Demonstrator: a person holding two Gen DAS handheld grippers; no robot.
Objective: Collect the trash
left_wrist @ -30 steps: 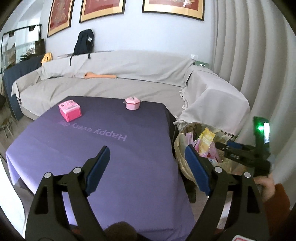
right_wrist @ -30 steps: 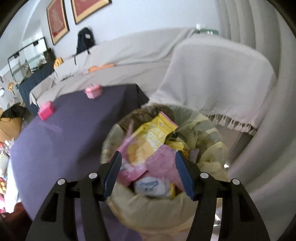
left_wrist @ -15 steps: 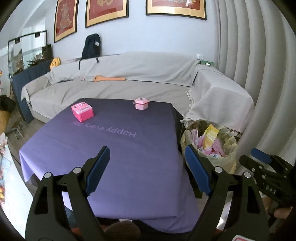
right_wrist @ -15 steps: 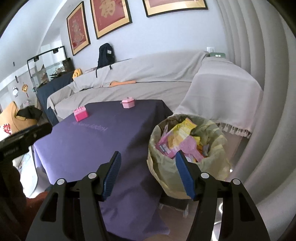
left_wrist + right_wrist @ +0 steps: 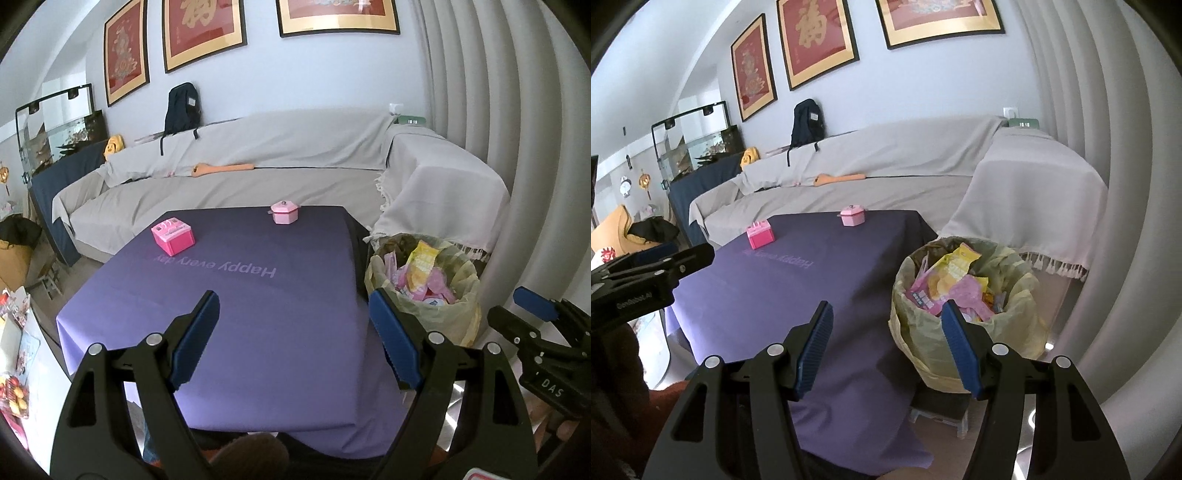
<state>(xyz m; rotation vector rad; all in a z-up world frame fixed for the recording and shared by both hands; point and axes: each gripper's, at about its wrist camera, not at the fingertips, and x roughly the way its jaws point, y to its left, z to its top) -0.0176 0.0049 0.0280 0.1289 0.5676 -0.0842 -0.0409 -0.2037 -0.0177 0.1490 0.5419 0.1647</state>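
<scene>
Right now both grippers hang in the air at the near end of the table [image 5: 221,332], and both are holding nothing. On the left gripper [image 5: 293,339] the blue fingers [image 5: 195,332] stand far apart with only the purple cloth showing between them. On the right gripper [image 5: 888,349] the fingers [image 5: 814,347] are apart too, a bit less wide, and nothing is caught in them. It sits off to the right of the left one, near the bin.

All the trash is in the trash bin [image 5: 923,343], which stands on the floor just beside the right edge of the table. It has a pale yellow bag in it, and the bag is full nearly to the top. A yellow snack packet [image 5: 955,271] sticks up highest, and pink wrappers [image 5: 967,295] lie bunched next to it.

On the purple cloth, toward the far end, sit a bright pink toy box [image 5: 173,236] on the left and a small pink pot with a lid [image 5: 284,213] farther back. They are well apart from each other. Words printed on the cloth read "Happy every day", upside down from where the grippers are.

Behind the table is a long sofa under grey covers [image 5: 258,155], with a dark backpack [image 5: 181,107] standing on its back
</scene>
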